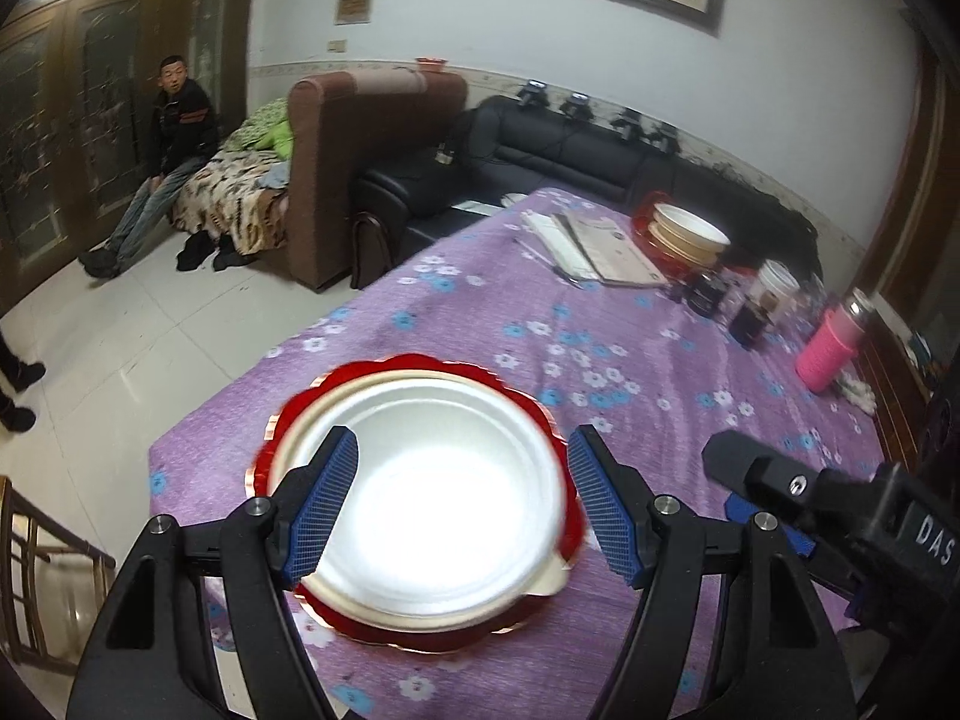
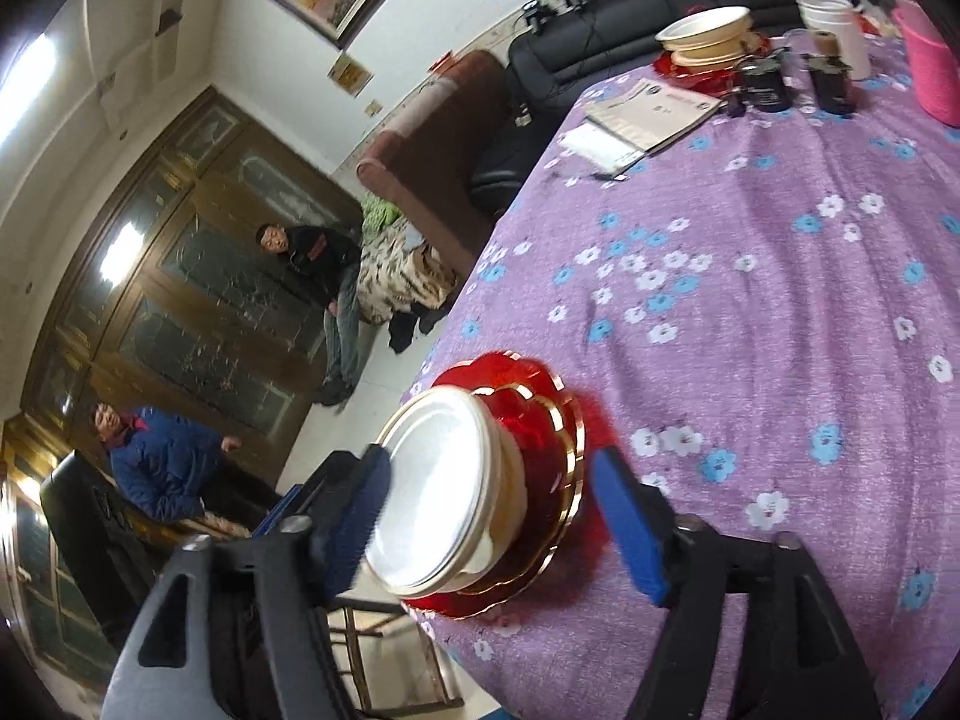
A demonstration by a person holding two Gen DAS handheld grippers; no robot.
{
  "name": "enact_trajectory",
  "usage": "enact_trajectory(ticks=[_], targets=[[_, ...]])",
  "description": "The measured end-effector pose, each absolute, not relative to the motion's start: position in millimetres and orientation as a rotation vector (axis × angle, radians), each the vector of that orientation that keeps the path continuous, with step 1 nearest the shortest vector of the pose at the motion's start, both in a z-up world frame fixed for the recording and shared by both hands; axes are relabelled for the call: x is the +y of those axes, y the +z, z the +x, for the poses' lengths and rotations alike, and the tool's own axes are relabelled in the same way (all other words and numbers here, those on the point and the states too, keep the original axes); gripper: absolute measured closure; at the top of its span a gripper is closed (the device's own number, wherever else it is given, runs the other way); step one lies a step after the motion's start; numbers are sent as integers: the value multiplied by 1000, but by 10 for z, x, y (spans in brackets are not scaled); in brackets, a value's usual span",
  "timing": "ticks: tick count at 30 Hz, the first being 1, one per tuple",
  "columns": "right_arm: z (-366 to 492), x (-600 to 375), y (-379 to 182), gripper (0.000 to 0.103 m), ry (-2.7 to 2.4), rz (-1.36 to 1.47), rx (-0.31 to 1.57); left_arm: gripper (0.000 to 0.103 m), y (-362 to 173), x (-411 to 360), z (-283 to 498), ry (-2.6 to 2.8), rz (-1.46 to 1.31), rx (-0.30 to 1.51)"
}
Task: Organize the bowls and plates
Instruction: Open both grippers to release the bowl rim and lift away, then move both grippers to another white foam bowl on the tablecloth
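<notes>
Only the right wrist view shows a seated person in blue (image 2: pixel 162 468).

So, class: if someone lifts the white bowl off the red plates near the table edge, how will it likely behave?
The white bowl looks thin-walled and disposable, so probably light and easily squashed. Its glossy inside suggests slipperiness. Resting loosely on the red plates, it may slide when nudged.
</notes>
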State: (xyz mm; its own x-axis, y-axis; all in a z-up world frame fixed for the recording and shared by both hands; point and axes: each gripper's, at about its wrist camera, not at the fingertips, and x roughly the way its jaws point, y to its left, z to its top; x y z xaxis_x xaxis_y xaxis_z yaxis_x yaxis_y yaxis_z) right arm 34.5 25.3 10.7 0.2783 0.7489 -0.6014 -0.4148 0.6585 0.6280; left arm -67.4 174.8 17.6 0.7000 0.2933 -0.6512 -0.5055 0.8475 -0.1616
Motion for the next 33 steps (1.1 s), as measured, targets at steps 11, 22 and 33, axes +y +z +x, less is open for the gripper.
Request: enact_trajectory(ticks=[11,22,33], targets=[[536,-721,-178,0,554,490,1036,29,-16,942,-234,205,-236,786],[536,-1684,-492,0,414,588,1071,29,-395,348,203,16,-227,997],[361,-2574,-328,0,316,684,966,29,-358,-249,583,-148,-246,1045]])
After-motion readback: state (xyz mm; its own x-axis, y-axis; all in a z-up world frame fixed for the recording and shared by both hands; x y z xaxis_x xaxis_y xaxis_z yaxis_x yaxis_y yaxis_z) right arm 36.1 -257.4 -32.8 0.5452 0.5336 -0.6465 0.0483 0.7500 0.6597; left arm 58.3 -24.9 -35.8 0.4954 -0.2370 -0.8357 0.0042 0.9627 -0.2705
